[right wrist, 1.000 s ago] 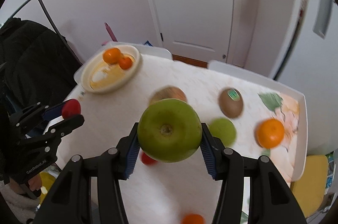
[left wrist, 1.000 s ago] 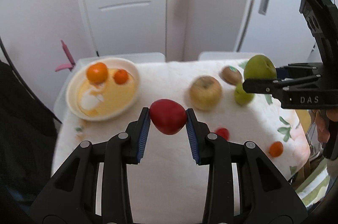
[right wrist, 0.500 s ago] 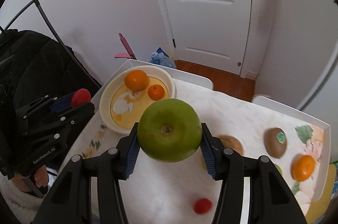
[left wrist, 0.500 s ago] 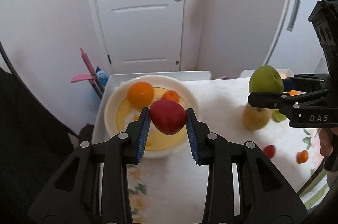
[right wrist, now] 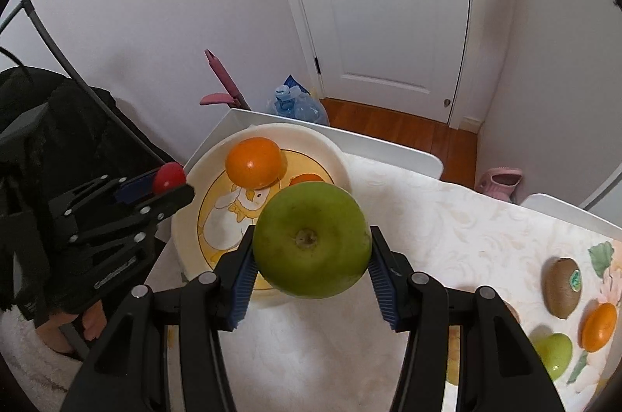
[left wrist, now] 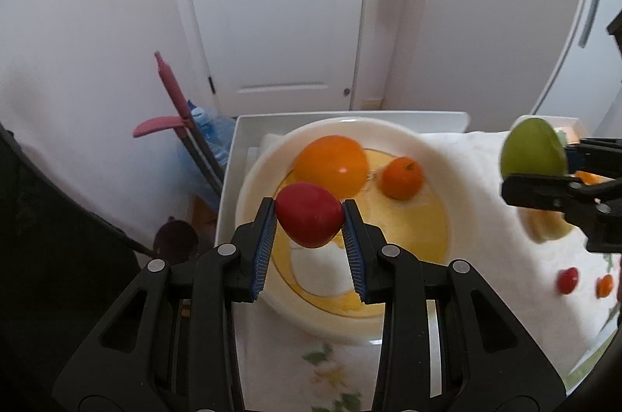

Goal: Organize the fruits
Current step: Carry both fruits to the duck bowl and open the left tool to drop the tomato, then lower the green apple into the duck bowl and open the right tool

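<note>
The left hand-held gripper (left wrist: 309,223) grasps a small red round fruit (left wrist: 309,219) over the cream round plate (left wrist: 427,155) with 2 oranges, while the right hand-held gripper (right wrist: 311,266) grasps a big green apple (right wrist: 311,241) just beside this plate.

The tabletop (right wrist: 447,217) is covered by a pale cloth with a faint leaf pattern and has a raised white rim along its far edge. At its left end sits a cream bowl (right wrist: 334,155), close to the corner. At the right end lie a kiwi (right wrist: 559,287) with a sticker, an orange (right wrist: 598,326) just in front of it, and a small green fruit (right wrist: 554,353) nearer still. In the left wrist view a small red fruit (left wrist: 566,280) and a tiny orange one (left wrist: 605,285) lie side by side on the cloth, with a yellowish fruit (left wrist: 544,229) beyond them, partly hidden.
</note>
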### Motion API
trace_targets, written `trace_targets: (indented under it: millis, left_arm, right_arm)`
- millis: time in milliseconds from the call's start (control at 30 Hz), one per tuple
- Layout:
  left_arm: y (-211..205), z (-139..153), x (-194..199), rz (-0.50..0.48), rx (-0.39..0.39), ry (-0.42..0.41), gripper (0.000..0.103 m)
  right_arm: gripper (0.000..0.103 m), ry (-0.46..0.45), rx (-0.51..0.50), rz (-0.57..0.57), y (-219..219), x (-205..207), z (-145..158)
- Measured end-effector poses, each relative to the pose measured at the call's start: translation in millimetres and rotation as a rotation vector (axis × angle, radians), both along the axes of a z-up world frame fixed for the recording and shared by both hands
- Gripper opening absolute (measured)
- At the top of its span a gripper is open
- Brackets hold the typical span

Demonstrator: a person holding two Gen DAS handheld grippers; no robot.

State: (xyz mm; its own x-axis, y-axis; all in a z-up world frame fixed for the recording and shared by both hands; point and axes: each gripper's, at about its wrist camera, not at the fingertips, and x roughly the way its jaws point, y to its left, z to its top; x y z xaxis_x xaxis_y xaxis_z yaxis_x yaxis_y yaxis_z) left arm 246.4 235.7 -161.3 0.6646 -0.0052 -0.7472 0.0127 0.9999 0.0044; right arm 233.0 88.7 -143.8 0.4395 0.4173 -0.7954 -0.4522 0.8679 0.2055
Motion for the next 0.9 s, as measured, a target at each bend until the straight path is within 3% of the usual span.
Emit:
trace_targets:
  millis: [300,567,633,667,700,767,900]
  left_arm:
    - [0,-30,17,-0.018,0.047,0.045,0.039]
    - [2,-28,18,-0.015,0.035,0.031,0.040]
    - [0,-25,17,-0.013,0.050,0.027,0.060]
    - [-1,-23,15,-0.007,0.063,0.016,0.088]
    - [-4,-20,11,0.000,0.070,-0.001,0.103]
    - [-5,-13,3,0.000,0.065,-0.039,0.103]
    - [-11,-7,-4,0.016,0.074,-0.021,0.103]
  right_arm:
    - [0.049,0.036,-0.020,-0.019,4,12,-18]
    - [0.049,0.052,-0.021,-0.026,-2,16,-23]
    - [0.049,0.052,-0.019,-0.027,-3,16,-22]
    - [0.049,0.052,-0.017,-0.027,-3,17,-21]
    - [0.049,0.052,-0.016,-0.027,-4,18,-21]
    - [0.049,0.049,-0.015,-0.023,-7,18,-18]
    - [0.049,0.036,-0.017,-0.010,-9,18,-12]
